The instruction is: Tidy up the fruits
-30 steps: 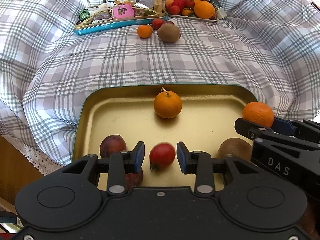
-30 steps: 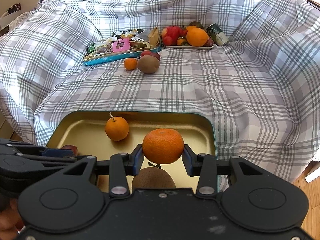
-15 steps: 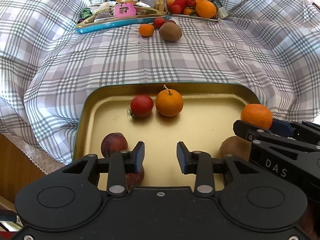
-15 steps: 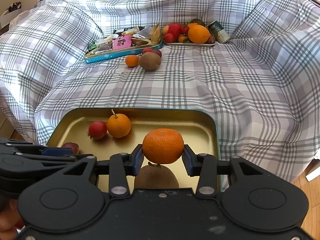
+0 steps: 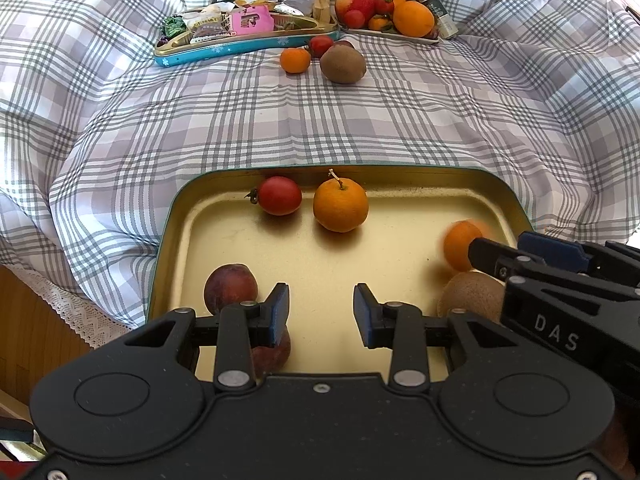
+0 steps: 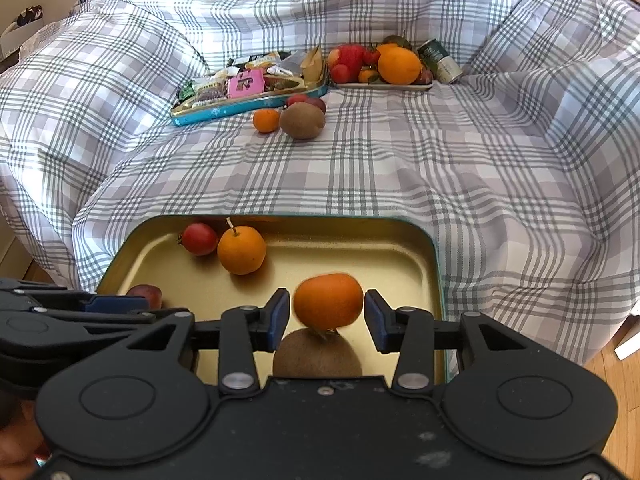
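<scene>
right gripper (image 6: 326, 314): jaws just parted, mandarin (image 6: 328, 301) loose between pads, dropping over kiwi (image 6: 318, 354) | left gripper (image 5: 321, 312): apart, empty | gold tray (image 5: 400, 178) collects the fruit; tomato (image 5: 279, 195) rests beside stemmed orange (image 5: 340, 204)

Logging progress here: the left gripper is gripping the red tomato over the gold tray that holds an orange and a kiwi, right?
No. The left gripper is open and empty; the red tomato lies in the gold tray beside the stemmed orange, with the kiwi nearer, as the left wrist view shows.
</scene>
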The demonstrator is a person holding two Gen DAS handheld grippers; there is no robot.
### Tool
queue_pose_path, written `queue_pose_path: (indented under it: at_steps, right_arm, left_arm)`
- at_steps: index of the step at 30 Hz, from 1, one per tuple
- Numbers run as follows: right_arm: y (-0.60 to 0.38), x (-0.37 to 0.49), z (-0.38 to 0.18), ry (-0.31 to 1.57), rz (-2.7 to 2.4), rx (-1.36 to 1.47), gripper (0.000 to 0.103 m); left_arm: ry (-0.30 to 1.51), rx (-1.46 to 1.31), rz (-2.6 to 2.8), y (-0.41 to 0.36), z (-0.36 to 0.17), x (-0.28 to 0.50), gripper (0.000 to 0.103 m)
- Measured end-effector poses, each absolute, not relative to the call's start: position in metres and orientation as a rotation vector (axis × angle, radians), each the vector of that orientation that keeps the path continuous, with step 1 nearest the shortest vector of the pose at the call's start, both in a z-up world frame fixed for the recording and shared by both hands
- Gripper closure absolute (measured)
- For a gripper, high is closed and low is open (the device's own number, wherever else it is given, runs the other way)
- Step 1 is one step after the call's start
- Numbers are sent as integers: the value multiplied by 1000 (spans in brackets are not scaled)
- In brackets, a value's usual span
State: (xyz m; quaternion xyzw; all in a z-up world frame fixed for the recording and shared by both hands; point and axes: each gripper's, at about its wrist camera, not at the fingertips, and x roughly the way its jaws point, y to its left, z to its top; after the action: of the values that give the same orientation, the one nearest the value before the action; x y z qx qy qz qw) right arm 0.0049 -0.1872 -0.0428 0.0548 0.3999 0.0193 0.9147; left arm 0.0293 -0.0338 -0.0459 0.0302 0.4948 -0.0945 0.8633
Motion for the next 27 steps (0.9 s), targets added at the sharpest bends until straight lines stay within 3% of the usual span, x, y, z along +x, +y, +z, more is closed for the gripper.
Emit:
queue_pose_path:
  at_steps: [27]
  right_arm:
    - [-185,3,-44,828,46,110,58]
  left_arm:
    - [1035,62,-195,-30,-46,28,58]
